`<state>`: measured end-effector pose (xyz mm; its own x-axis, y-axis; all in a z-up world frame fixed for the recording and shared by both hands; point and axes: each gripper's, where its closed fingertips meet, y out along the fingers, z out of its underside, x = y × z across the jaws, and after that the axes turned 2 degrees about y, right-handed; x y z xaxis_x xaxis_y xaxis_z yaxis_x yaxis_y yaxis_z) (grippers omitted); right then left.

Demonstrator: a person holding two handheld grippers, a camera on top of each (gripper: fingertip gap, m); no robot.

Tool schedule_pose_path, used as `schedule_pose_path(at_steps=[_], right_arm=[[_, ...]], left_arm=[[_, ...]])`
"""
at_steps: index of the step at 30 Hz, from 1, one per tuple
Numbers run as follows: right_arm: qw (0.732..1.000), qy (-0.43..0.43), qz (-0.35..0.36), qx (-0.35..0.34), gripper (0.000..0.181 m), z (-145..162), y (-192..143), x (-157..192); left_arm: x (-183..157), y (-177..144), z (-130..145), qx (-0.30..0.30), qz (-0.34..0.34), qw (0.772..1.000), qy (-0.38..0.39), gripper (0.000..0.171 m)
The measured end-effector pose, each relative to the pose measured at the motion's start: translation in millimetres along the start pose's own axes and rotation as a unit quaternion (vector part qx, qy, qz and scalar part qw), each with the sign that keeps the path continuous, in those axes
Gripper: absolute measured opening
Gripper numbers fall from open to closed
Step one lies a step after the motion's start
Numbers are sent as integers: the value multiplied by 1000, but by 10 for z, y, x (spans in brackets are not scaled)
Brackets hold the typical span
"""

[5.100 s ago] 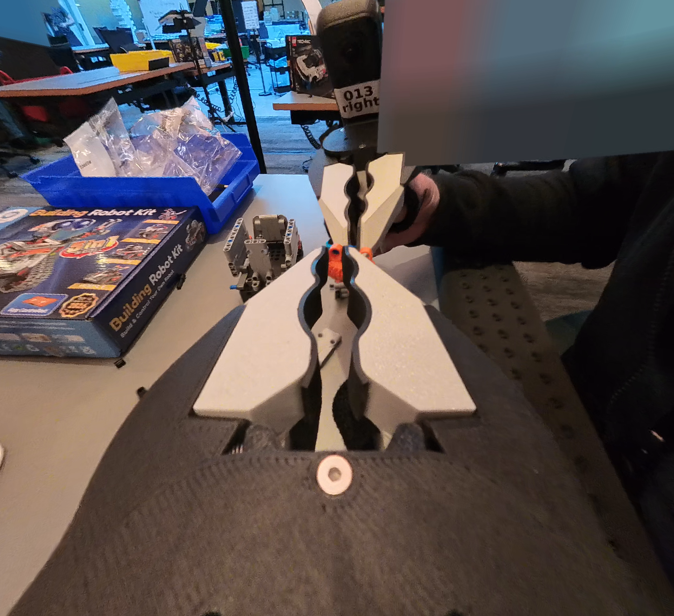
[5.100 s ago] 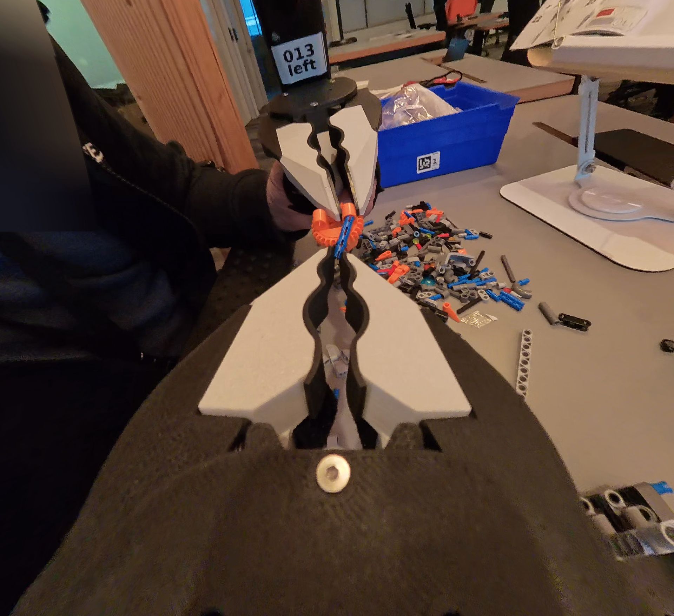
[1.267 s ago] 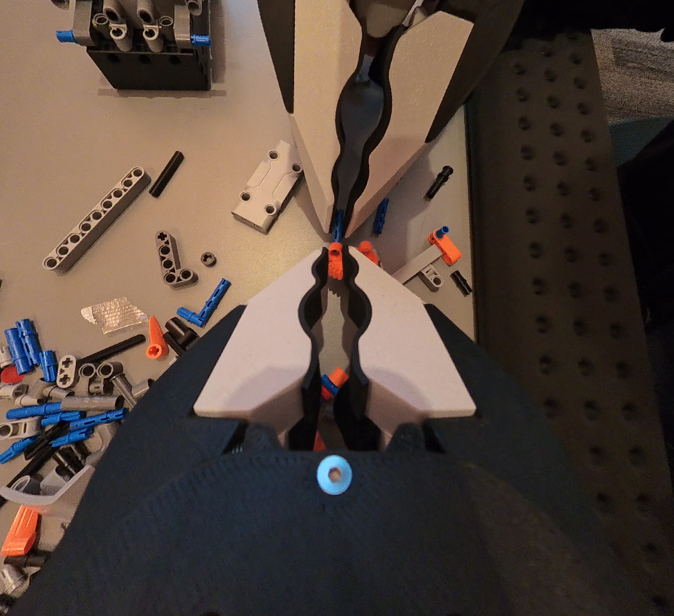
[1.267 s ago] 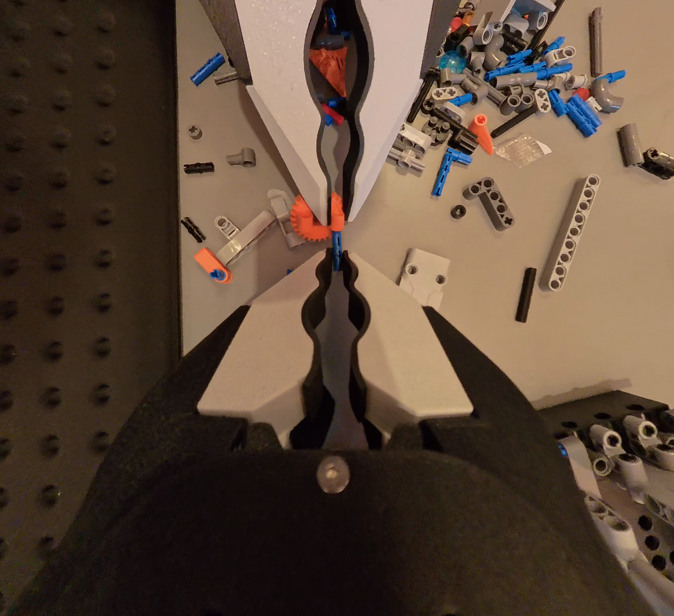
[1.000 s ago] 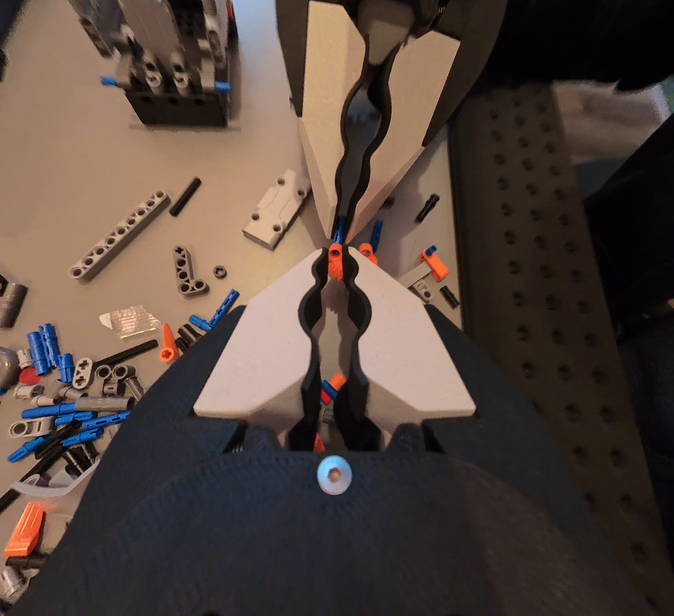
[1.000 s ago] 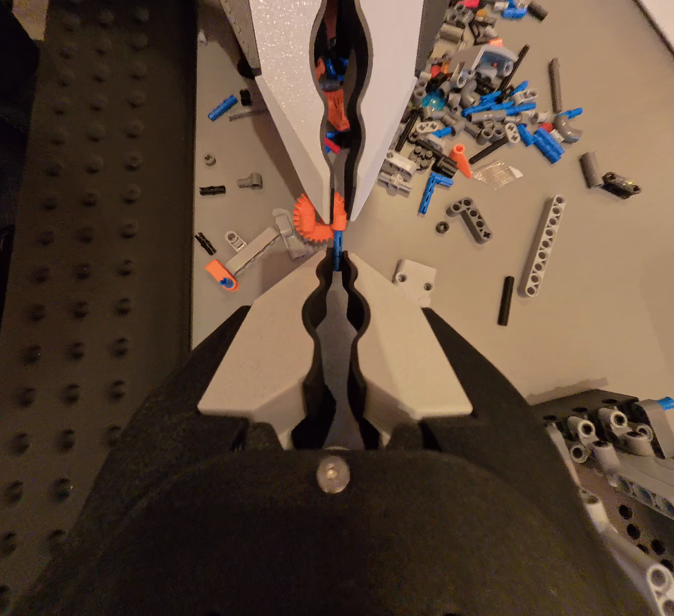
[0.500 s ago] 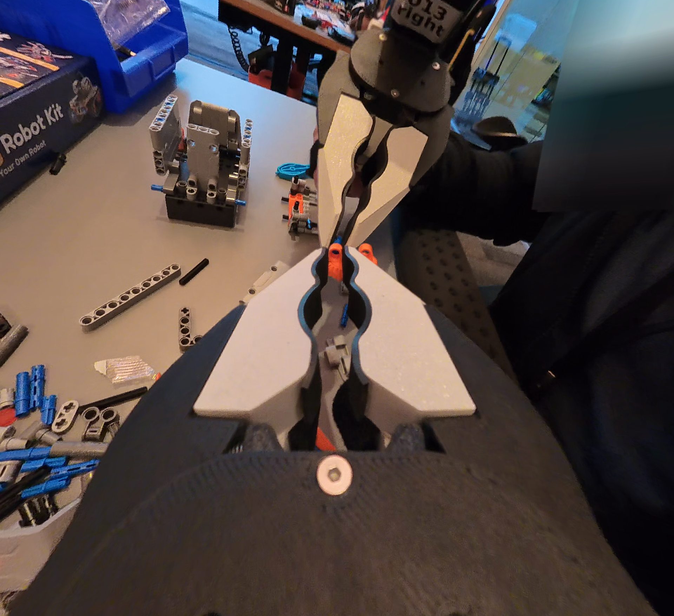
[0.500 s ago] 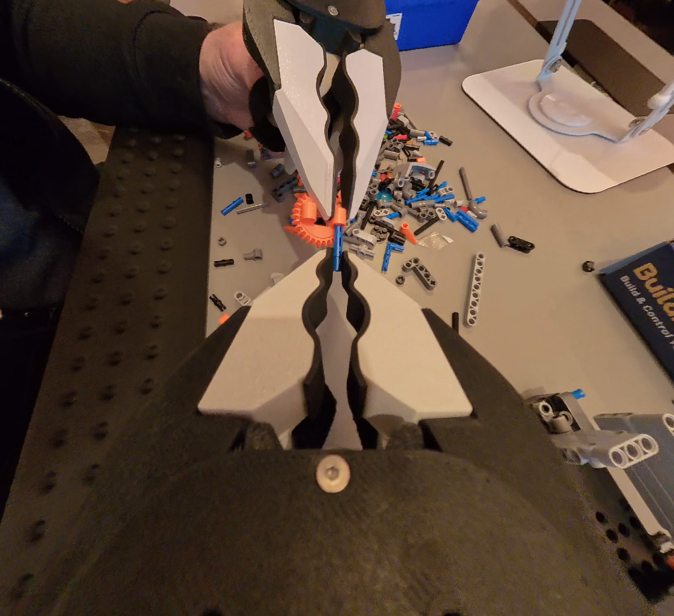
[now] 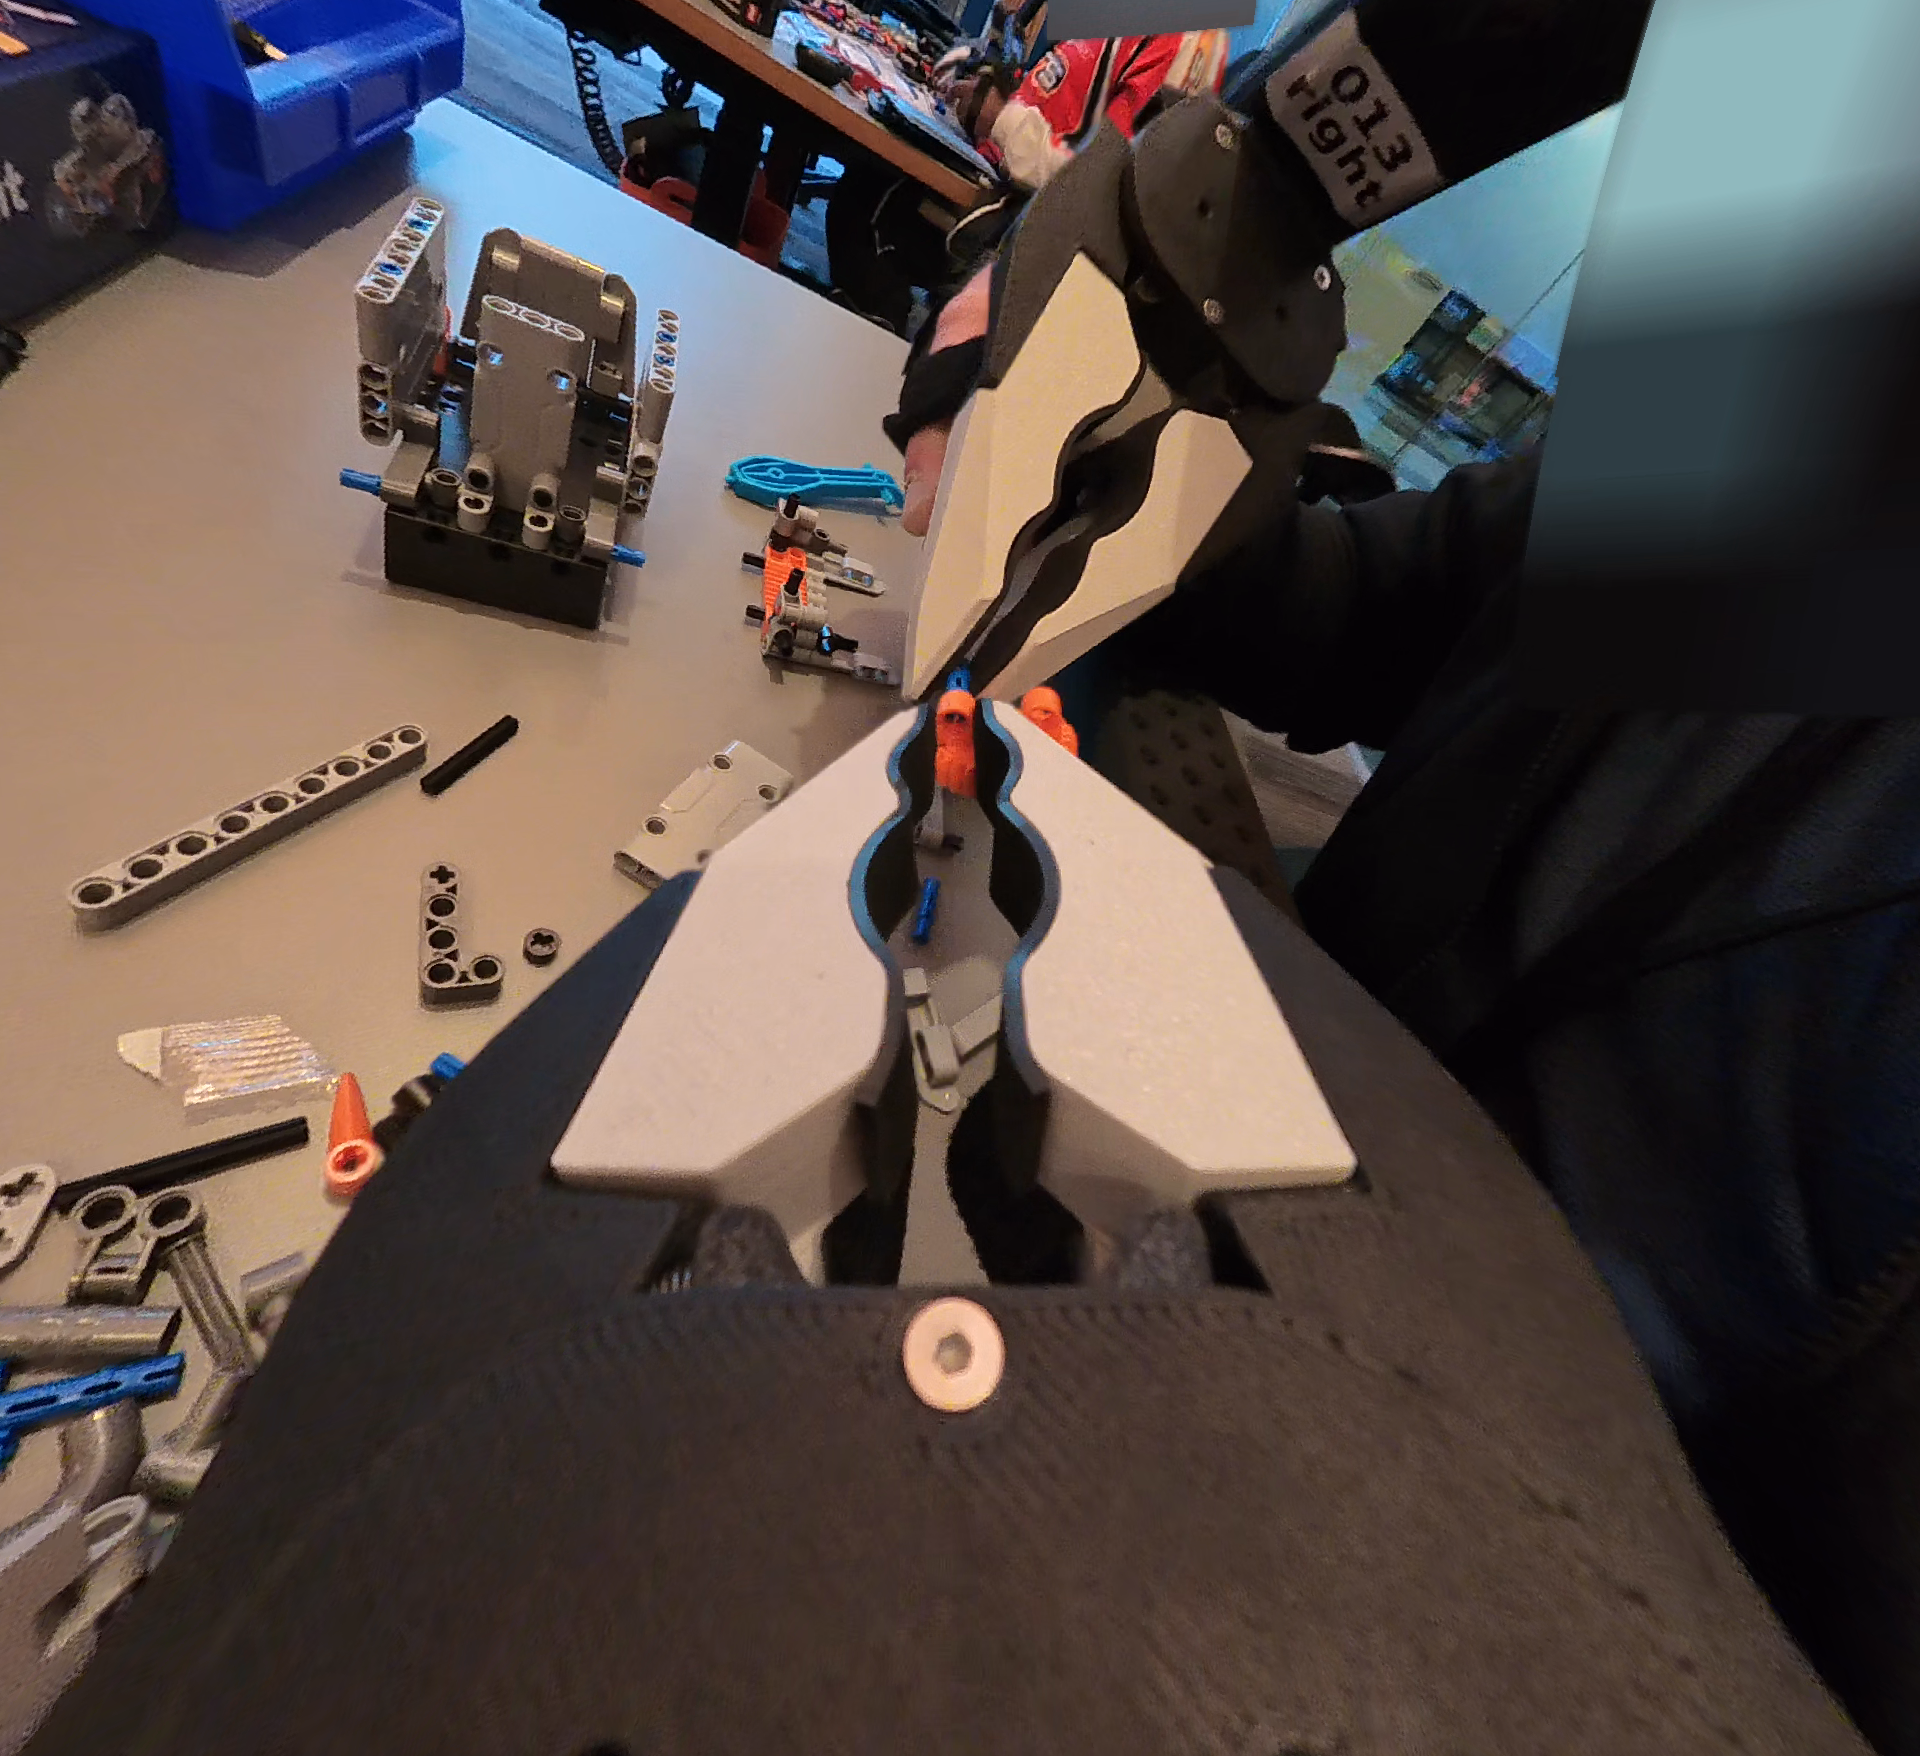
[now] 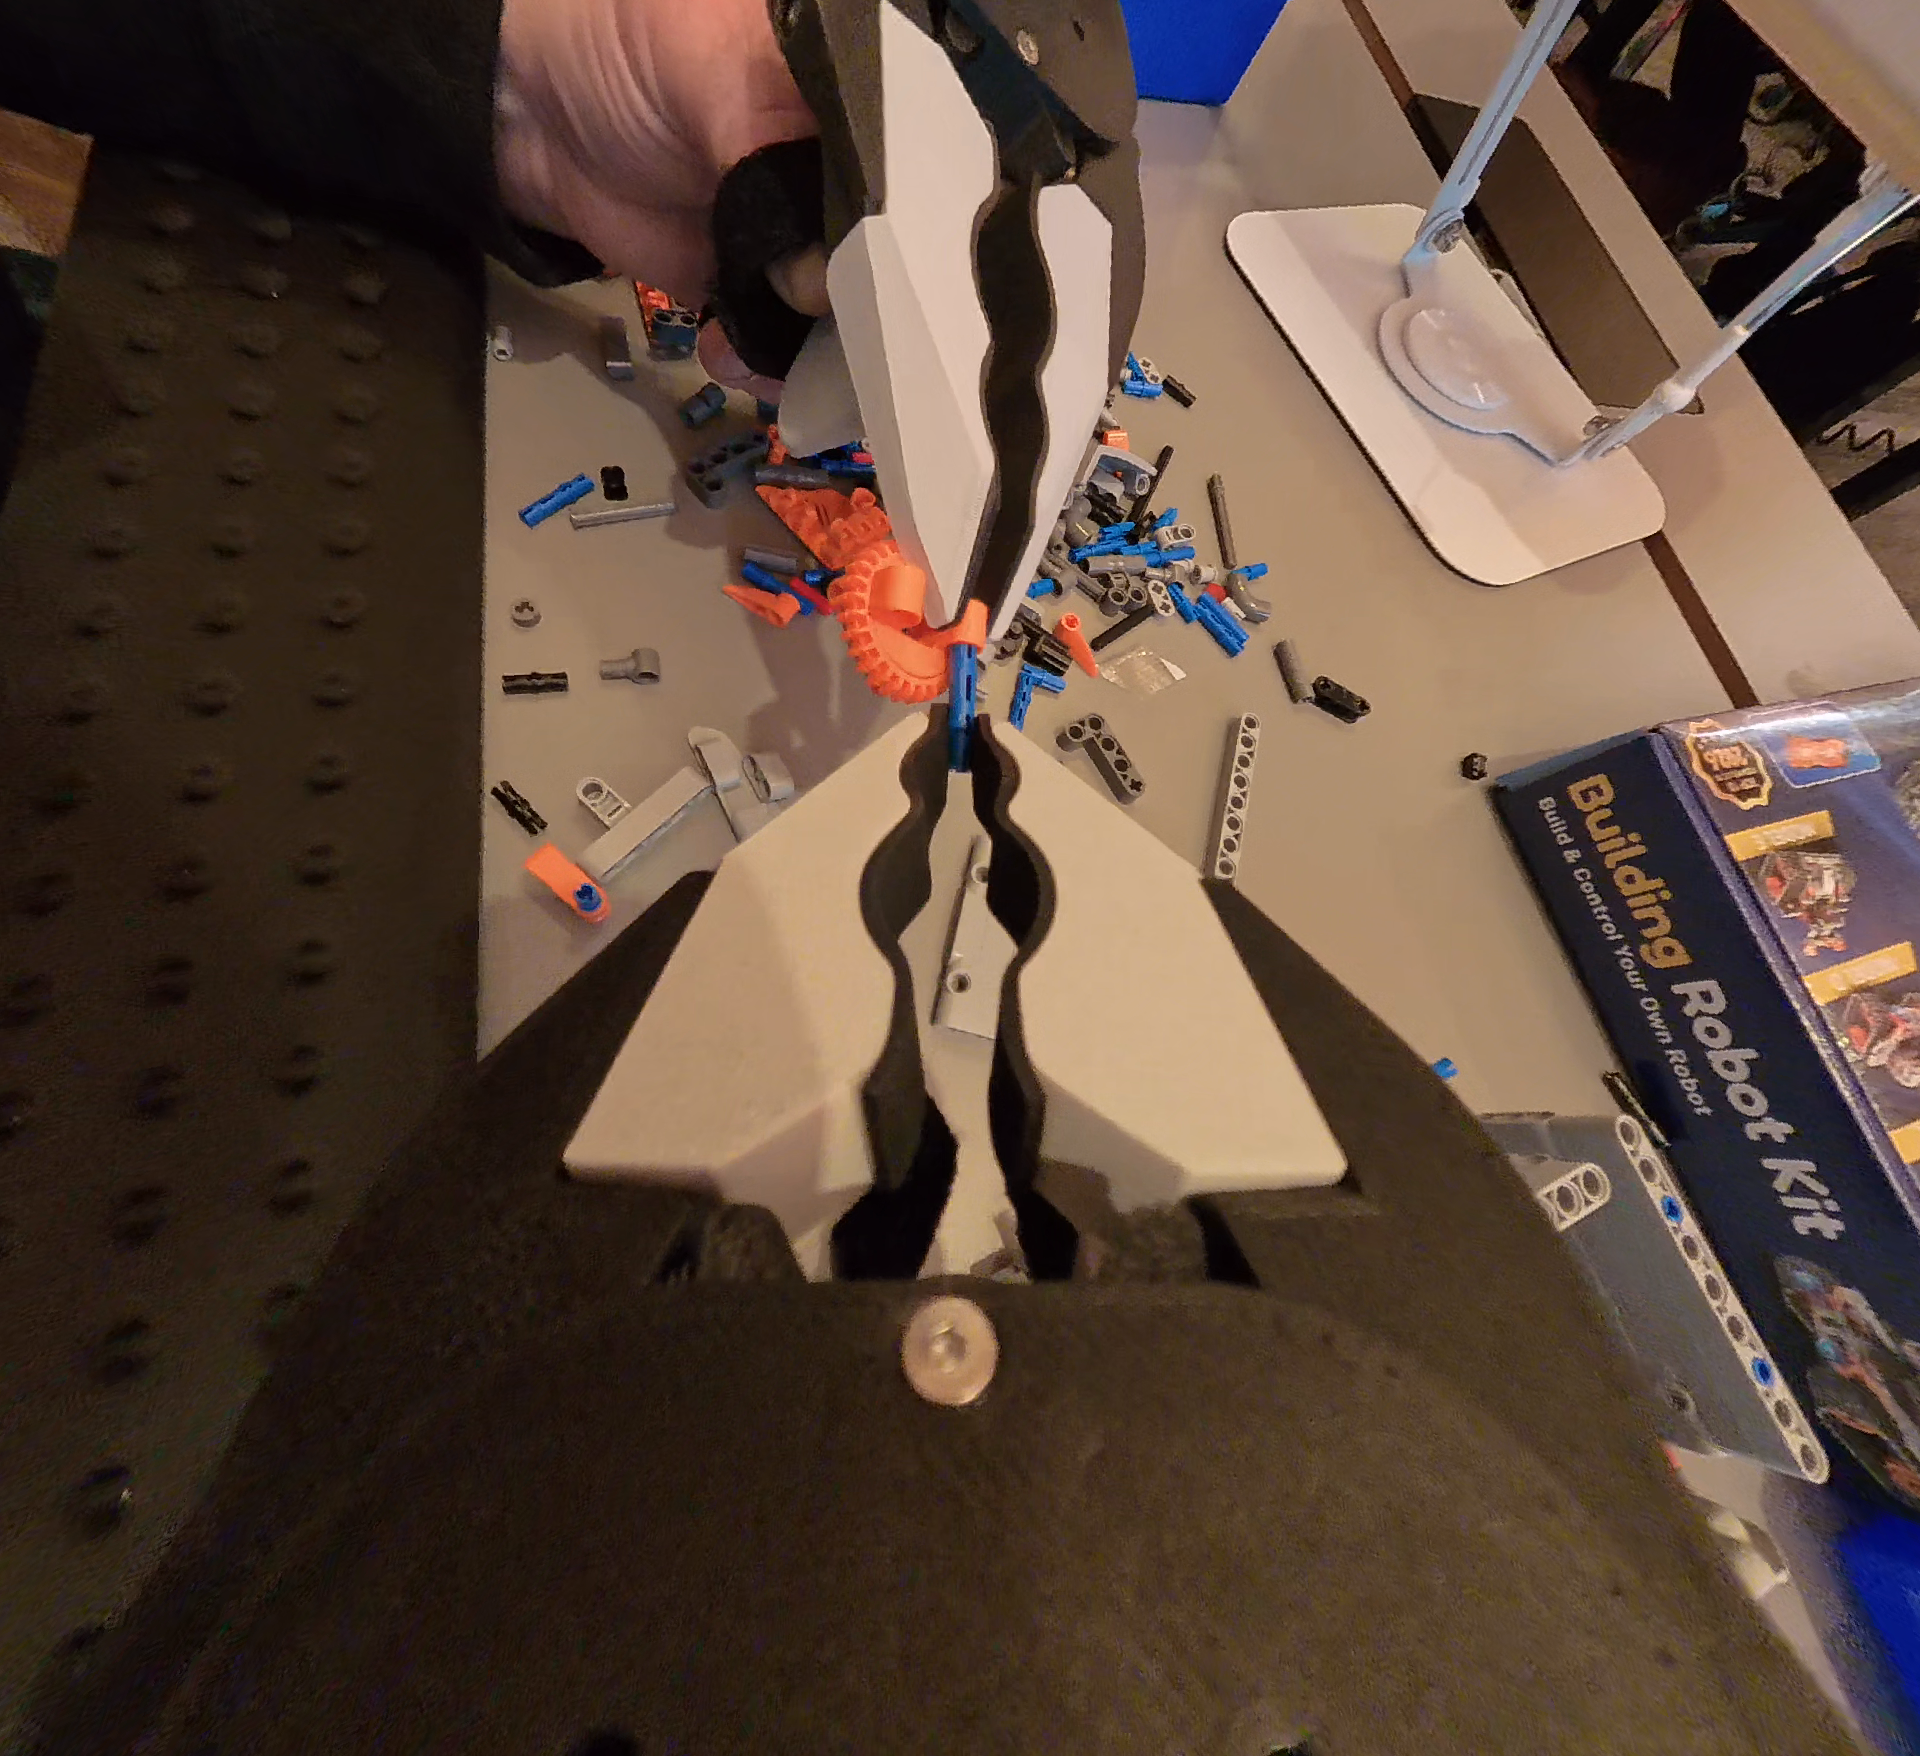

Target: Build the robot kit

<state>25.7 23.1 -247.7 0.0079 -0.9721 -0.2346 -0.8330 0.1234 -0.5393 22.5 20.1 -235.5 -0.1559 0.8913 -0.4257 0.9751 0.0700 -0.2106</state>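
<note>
Left gripper (image 9: 954,719) jaws pinching curved orange toothed plastic gear piece (image 10: 883,641). Right gripper (image 10: 961,738) jaws pinching thin blue plastic pin (image 10: 962,683). Tip to tip above grey table (image 10: 1455,667), pin's long axis along right jaws, seated in orange piece's end.

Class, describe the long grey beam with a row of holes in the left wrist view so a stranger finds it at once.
Start at the grey and black block model standing on the table. In front of it lies the long grey beam, flat and slanted, a short black rod beside its far end. It alone has one long straight row of holes.
</note>
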Motion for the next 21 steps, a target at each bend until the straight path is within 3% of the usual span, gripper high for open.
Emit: schedule_pose_path(at_steps=[21], right_arm=[[999, -13, 38, 26, 1, 49, 56, -64]], left_arm=[[79, 37, -12, -10, -43, 999, 2, 5]])
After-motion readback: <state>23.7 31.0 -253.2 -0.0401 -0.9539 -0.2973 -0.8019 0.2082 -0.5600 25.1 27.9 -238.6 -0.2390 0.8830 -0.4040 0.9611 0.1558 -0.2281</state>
